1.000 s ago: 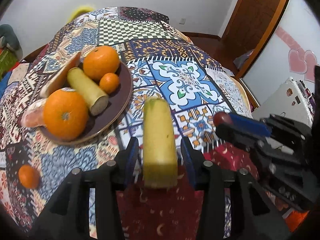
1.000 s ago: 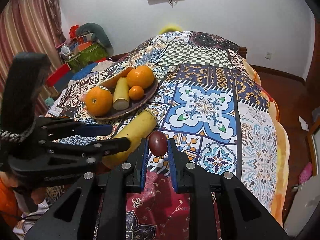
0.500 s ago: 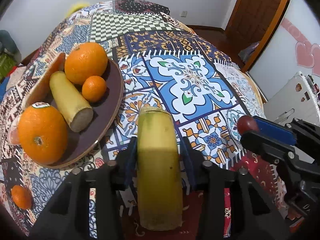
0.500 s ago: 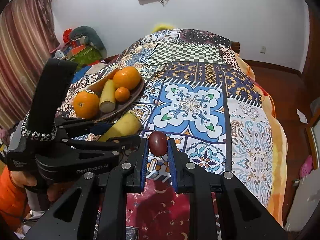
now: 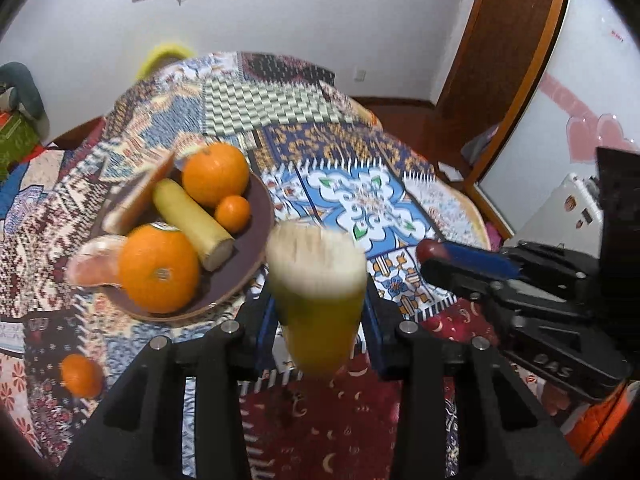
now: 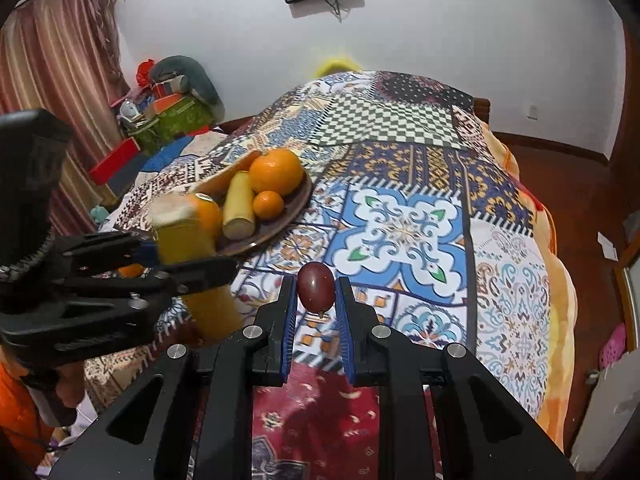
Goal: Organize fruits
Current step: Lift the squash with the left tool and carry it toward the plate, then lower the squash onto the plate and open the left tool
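Yellow-green and blurred, the cut banana piece (image 5: 316,300) is sitting clamped in my left gripper (image 5: 318,316), lifted above the patchwork quilt (image 5: 360,208) beside the brown round plate (image 5: 256,240) of oranges. My right gripper (image 6: 316,300) is pinching a small dark-red oval fruit (image 6: 316,286) over the quilt.

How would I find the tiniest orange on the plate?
Look for the brown plate on the patterned bedspread. On it, two big oranges sit either side of a pale yellow cut piece. The tiniest orange nestles against the far big orange, by the plate's right rim.
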The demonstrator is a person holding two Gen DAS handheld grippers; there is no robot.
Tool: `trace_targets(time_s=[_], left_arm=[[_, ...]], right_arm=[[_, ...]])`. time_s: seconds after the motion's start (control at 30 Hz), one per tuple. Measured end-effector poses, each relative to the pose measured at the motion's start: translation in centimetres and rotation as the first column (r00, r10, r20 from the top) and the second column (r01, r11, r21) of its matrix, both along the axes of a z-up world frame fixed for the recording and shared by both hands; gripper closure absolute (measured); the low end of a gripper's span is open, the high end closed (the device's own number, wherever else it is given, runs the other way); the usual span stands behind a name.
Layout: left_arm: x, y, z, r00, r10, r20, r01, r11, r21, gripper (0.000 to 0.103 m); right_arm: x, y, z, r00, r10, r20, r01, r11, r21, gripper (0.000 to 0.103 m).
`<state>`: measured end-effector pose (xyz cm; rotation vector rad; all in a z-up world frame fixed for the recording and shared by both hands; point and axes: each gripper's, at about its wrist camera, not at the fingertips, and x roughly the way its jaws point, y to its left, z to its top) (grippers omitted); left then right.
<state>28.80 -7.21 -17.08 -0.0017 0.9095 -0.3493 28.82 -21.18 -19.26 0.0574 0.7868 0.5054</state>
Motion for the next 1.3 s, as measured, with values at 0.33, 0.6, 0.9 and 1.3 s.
trace_targets(time_s=[0.33,0.6,0.9,1.3], left_arm=[[-0.6,4.9,4.8,0.988,0.087,0.125,-0.08,0.995,-0.061,0.065],[0.3,9.2,6.4,0.966,0.19,0.177,-0.177,0.981,-0.083,0.065],[3.0,13.5,5.9,0.938,0.294,0.184,-0.291,0.956,-0.044,0.065],[7.4,12.6,1.9,0.957,0.264,0.123,-0.27,0.962,0.035,0.065]], right_arm=[[0.7,3.0,1.2,0.999,0.045,0.025,-0.044,0.999,-0.006,0.085],[1.8,5.1,2.0,0.996,0.073,0.043,-0.073,0.997,-0.008,0.085],[3.2,6.8,1.5,0.995,0.094,0.031,-0.094,0.996,-0.003,0.085],[5.5,7.7,0.0,0.995,0.101,-0.002,-0.101,0.995,-0.017,0.085]])
